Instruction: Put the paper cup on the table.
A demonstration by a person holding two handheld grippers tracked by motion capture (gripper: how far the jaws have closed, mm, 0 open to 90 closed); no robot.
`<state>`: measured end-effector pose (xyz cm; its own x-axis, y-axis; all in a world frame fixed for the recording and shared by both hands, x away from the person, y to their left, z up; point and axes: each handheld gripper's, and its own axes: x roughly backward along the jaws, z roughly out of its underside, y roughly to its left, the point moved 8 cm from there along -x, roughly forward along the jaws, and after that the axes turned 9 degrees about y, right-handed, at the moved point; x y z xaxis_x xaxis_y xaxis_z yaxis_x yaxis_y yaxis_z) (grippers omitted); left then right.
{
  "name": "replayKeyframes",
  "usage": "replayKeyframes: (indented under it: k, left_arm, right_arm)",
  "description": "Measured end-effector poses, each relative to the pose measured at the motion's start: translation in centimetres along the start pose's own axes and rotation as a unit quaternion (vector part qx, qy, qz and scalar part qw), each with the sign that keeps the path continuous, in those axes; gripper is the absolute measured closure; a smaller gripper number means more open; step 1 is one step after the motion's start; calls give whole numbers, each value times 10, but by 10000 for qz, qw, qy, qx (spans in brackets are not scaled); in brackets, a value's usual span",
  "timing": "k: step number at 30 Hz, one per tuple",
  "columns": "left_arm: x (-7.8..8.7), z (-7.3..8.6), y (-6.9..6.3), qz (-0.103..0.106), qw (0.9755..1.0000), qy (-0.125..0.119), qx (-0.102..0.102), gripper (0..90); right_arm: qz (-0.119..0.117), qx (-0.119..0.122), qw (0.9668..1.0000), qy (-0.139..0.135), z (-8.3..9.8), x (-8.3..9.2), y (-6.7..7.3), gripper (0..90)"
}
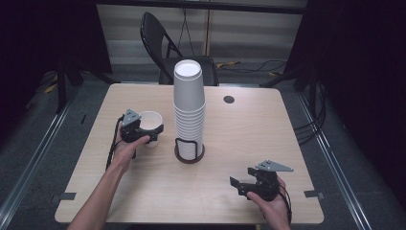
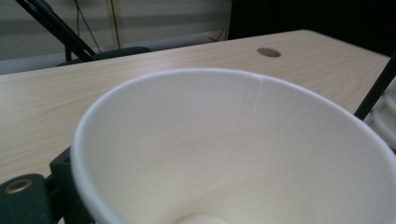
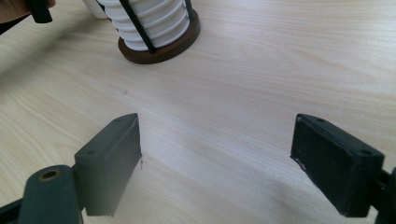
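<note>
A single white paper cup (image 1: pixel 151 121) stands upright on the wooden table (image 1: pixel 249 134), just left of a tall stack of white cups (image 1: pixel 188 103) in a black wire holder with a round dark base (image 1: pixel 189 154). My left gripper (image 1: pixel 147 133) is shut on the single cup, whose open mouth (image 2: pixel 224 154) lies close in the left gripper view, with one black finger (image 2: pixel 60 175) against its wall. My right gripper (image 1: pixel 242 185) hovers near the front right of the table, open and holding nothing (image 3: pixel 215 140). The stack's bottom (image 3: pixel 149 21) lies ahead of it.
A black folding chair (image 1: pixel 165 48) stands behind the table's far edge. A round cable port (image 1: pixel 229 99) sits in the tabletop behind the stack. Dark curtains flank both sides, and cables run along the floor at the right.
</note>
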<state>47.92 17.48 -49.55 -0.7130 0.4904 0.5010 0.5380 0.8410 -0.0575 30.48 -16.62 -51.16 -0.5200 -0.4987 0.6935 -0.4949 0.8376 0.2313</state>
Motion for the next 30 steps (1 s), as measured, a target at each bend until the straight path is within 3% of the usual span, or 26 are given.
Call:
replayKeyframes:
  k: [6,10,13,17,19,24,26,30]
  left_arm:
    - [1,12,5,-87,9997,220,37,88]
    - [2,18,6,-105,9994,338,-61,105]
    - [0,25,7,-192,9981,559,-187,125]
    - [-1,28,7,-205,9980,588,-107,136]
    - [0,30,6,-235,9974,645,-208,140]
    - [4,36,5,-234,9971,690,-232,149]
    - [4,42,5,-216,9953,868,-359,155]
    - [2,48,6,-197,9953,913,-239,156]
  right_arm:
    - [14,11,10000,-30,-1,1,-1,155]
    - [17,-3,10000,-19,0,0,-1,155]
    - [-4,-7,10000,8,0,-1,1,155]
    - [-16,47,10000,2,0,0,4,156]
    - [-22,52,10000,-1,0,0,4,156]
    - [-13,29,10000,1,0,1,3,156]
    - [-5,45,10000,5,1,0,3,156]
    - [-18,40,10000,20,1,0,4,156]
